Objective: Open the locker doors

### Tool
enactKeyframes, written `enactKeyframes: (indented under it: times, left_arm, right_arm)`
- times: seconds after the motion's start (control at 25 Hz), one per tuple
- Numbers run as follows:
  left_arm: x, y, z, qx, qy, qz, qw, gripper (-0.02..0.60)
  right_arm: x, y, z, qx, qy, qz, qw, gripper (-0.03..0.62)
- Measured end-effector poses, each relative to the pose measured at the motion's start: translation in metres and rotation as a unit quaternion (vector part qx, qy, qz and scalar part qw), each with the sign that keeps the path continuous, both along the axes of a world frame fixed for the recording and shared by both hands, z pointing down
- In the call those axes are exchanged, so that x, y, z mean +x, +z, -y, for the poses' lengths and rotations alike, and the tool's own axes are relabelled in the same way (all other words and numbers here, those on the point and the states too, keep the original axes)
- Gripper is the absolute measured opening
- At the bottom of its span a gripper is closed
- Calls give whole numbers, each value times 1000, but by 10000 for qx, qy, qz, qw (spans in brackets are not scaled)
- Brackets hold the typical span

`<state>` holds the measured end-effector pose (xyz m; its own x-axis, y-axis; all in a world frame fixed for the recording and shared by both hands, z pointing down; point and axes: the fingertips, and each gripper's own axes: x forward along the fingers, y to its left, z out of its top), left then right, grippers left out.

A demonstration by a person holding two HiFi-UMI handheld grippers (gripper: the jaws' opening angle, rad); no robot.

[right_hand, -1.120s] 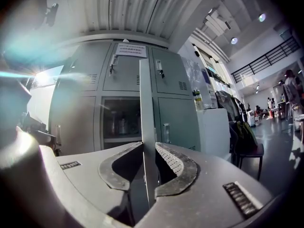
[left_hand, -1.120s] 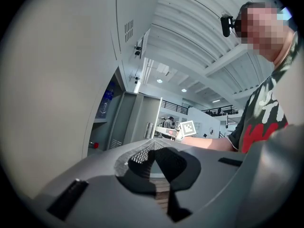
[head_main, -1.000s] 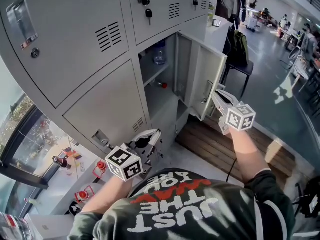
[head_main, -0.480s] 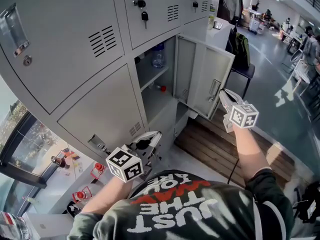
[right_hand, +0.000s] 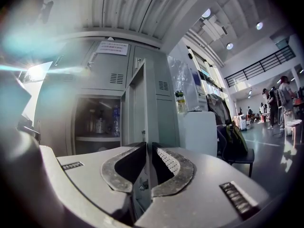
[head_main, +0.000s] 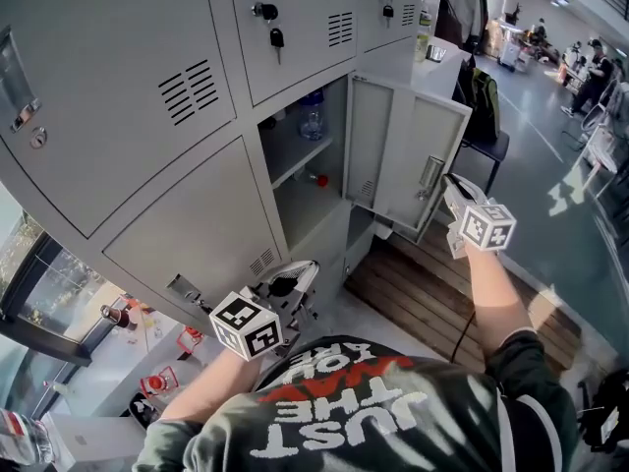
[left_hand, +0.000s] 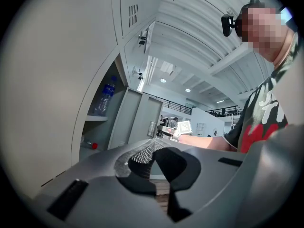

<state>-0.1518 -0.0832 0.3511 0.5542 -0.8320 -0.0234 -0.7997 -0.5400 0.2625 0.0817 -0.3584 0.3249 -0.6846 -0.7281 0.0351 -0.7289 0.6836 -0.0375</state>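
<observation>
A bank of grey lockers fills the head view. One locker door (head_main: 408, 160) stands swung out to the right, baring a compartment (head_main: 295, 200) with a water bottle (head_main: 312, 114) on its shelf. My right gripper (head_main: 454, 190) is at that door's free edge, beside the handle (head_main: 429, 177). In the right gripper view the door edge (right_hand: 144, 103) runs between the right gripper's (right_hand: 149, 148) pads; its jaws have just been closing on it. My left gripper (head_main: 295, 275) is shut and empty, low in front of the closed locker door (head_main: 187, 234) to the left, apart from it.
Keys (head_main: 276, 37) hang in the upper locker doors. A latch (head_main: 182, 288) juts from the closed lower door. A wooden platform (head_main: 432, 293) lies on the floor below the open door. A chair with a backpack (head_main: 482, 91) stands behind it, beside a white cabinet (head_main: 423, 62).
The locker door has swung further out to the right with my right gripper at its edge. My left gripper has shifted slightly and stays shut.
</observation>
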Motion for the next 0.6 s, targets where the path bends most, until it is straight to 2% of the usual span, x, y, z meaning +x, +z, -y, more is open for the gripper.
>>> enactKeyframes:
  times: [0.6]
  left_arm:
    - [2,-1,34,-14,-233,1,9997,2]
  right_arm:
    - [9,0,52,12,-2,38,10000,58]
